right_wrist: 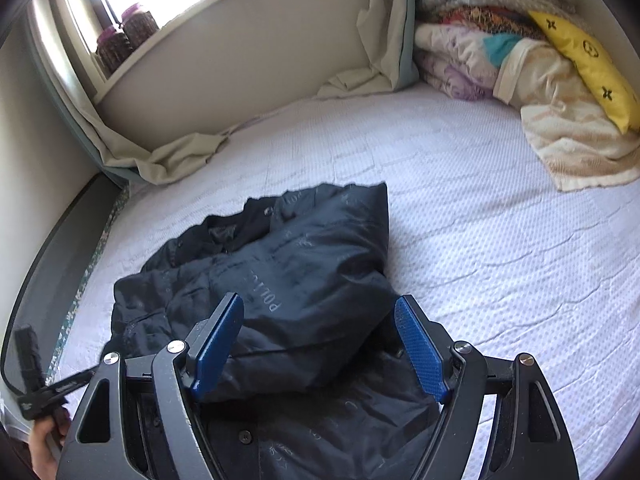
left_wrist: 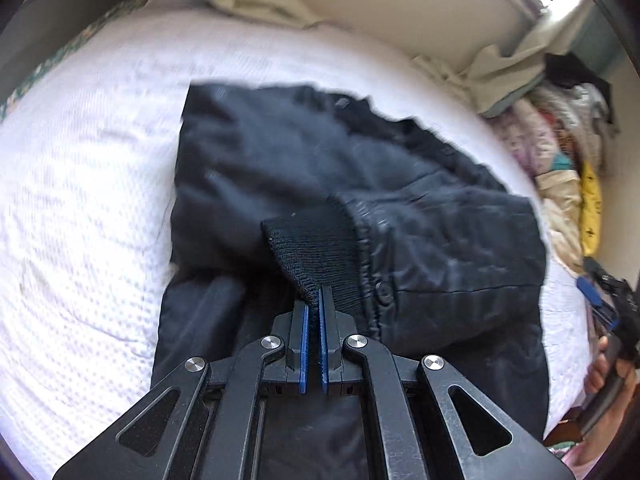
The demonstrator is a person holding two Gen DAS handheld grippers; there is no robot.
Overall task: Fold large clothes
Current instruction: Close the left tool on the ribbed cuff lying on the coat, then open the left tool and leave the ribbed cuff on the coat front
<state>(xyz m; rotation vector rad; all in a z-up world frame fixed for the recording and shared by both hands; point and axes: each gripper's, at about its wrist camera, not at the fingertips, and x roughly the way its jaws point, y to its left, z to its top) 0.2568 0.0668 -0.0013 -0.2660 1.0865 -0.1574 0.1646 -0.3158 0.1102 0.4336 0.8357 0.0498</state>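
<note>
Our left gripper [left_wrist: 314, 300] points steeply down, its blue pads pinched together on a knitted cuff [left_wrist: 312, 248]. Our right gripper [right_wrist: 320, 316] tilts downward too, jaws standing wide with nothing pressed between them, one hand [right_wrist: 44, 444] behind each handle.

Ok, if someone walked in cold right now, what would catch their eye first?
The dark jacket heaped mid-bed on the white bedspread, with the left gripper pinched shut on its ribbed cuff. Next, the right gripper gaping open over the jacket's near edge, and the yellow pillow on the bedding pile in the far right corner.
</note>
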